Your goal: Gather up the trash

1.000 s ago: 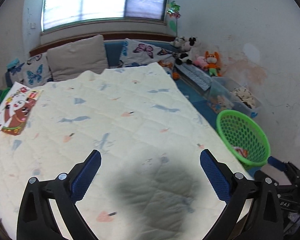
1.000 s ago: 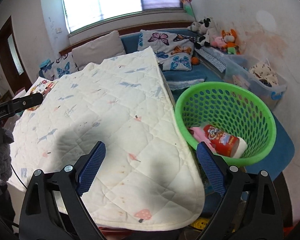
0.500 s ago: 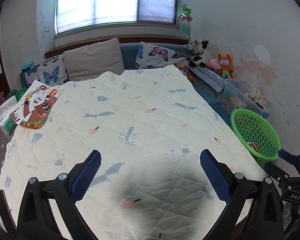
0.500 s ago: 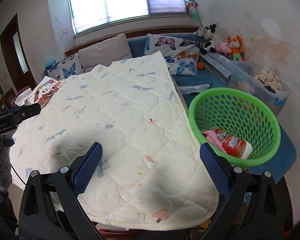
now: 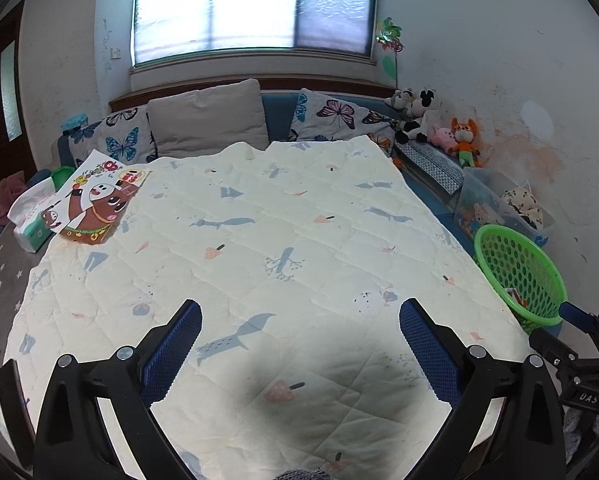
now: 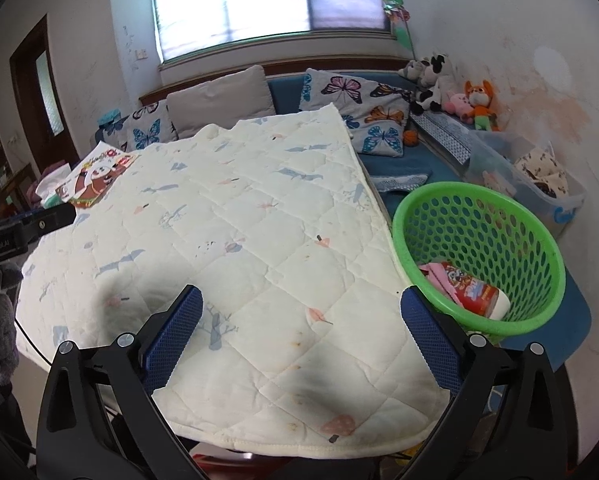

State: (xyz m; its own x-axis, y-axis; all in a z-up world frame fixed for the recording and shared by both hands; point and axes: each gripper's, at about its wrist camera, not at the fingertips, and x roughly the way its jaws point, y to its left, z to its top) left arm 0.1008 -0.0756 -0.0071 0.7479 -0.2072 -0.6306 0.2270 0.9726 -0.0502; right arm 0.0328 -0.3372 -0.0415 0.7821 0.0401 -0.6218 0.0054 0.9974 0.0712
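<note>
Right wrist view, quilted blanket [image 6: 259, 240] covering table, window [image 6: 267, 0] behind

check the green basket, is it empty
No, the green basket holds a red and white bottle lying on its side next to a pink wrapper.

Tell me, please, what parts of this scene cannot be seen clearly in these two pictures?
- Basket, left wrist view: its contents are mostly hidden by its own wall; only a scrap shows.
- Bottle, right wrist view: the label print is too small to read.
- Tissue pack, left wrist view: partly covered by the picture book.
- Under the quilt, both views: whatever it covers is hidden.
- Clear storage box, right wrist view: its contents are unclear.
</note>
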